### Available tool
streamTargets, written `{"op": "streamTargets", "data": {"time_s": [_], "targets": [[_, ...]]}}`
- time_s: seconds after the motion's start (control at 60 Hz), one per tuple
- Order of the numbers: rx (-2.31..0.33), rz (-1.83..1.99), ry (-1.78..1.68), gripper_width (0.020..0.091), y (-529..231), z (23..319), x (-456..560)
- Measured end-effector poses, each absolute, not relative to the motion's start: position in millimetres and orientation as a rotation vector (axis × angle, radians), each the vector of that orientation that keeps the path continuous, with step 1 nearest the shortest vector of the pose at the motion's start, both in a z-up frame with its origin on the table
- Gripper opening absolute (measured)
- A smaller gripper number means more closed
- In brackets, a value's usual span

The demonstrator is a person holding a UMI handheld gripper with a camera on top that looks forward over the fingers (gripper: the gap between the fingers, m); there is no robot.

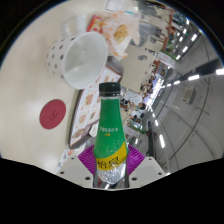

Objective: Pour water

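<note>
A green-labelled plastic bottle (110,135) is clamped between the jaws of the gripper (110,165) at its lower body, tilted toward a white cup (80,56) on the worktop (35,85). It is judged light, slippery, squeezable; the cap seems on.

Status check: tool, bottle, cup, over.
Tool shut on green-labelled bottle, cap on. White paper cup beyond, tilted in view. Nothing between them.

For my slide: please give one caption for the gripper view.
Tool holds green-labelled bottle tilted toward white cup.
</note>
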State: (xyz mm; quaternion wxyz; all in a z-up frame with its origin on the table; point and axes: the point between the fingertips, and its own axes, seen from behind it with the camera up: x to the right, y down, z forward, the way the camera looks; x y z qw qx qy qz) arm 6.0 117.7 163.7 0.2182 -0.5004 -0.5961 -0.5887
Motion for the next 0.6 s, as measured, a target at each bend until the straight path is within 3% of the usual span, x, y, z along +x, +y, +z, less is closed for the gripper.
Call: {"op": "streamTargets", "data": {"time_s": [0.133,0.267,0.417,0.6], "targets": [[-1.705,-1.004,-1.126,0.0353,113.2,165.8,-16.2],[-1.774,-0.545,-0.672,0.0351,107.2,174.5,-23.3],[-1.846,-0.108,-0.339,0.0354,111.0,122.0,-24.2],[-1.814,0.123,-0.219,0.0350,115.7,91.0,-19.6]]}}
